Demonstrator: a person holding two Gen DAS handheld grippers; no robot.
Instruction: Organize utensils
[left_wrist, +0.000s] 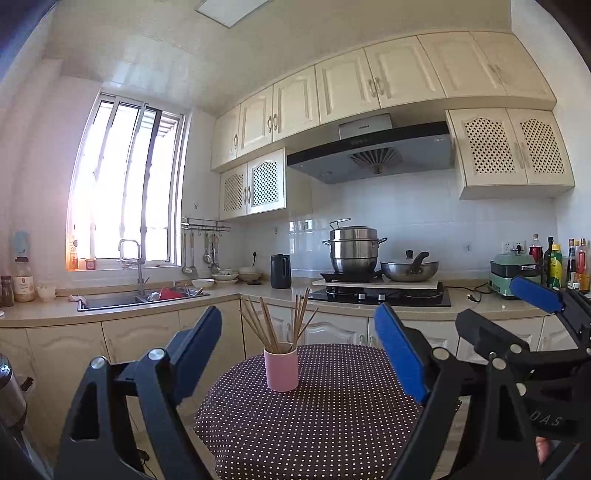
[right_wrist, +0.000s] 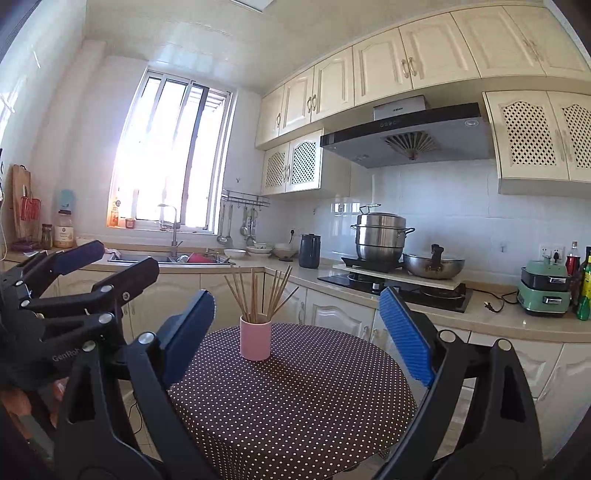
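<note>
— What do the utensils look like?

— Thin wooden chopsticks (left_wrist: 275, 325), fanned out and leaning at different angles, tips up, standing in a plain pink cup (left_wrist: 281, 369).

— Where is that cup?

— Upright on a round table (left_wrist: 332, 424) covered with a dark brown cloth with white dots, near the table's far edge and a little left of its middle.

— How many?

— One cup. The chopsticks overlap, so roughly ten; I cannot count them exactly. Two grippers.

— And the grippers?

— The left gripper (left_wrist: 299, 339) has its blue-padded jaws spread wide, empty, above the table's near edge with the cup showing between them. The right gripper (right_wrist: 297, 328) stands just beside it, jaws likewise wide apart and holding nothing.

— Anything in the way?

— The cloth around the cup is bare. Behind the table runs a counter (left_wrist: 258, 293) with a sink (left_wrist: 140, 297), a black jug (left_wrist: 280, 271), a steel steamer pot (left_wrist: 354, 249) and a wok (left_wrist: 409, 269) on the stove, and a green appliance (left_wrist: 513, 275) beside bottles at the counter's right end.
</note>
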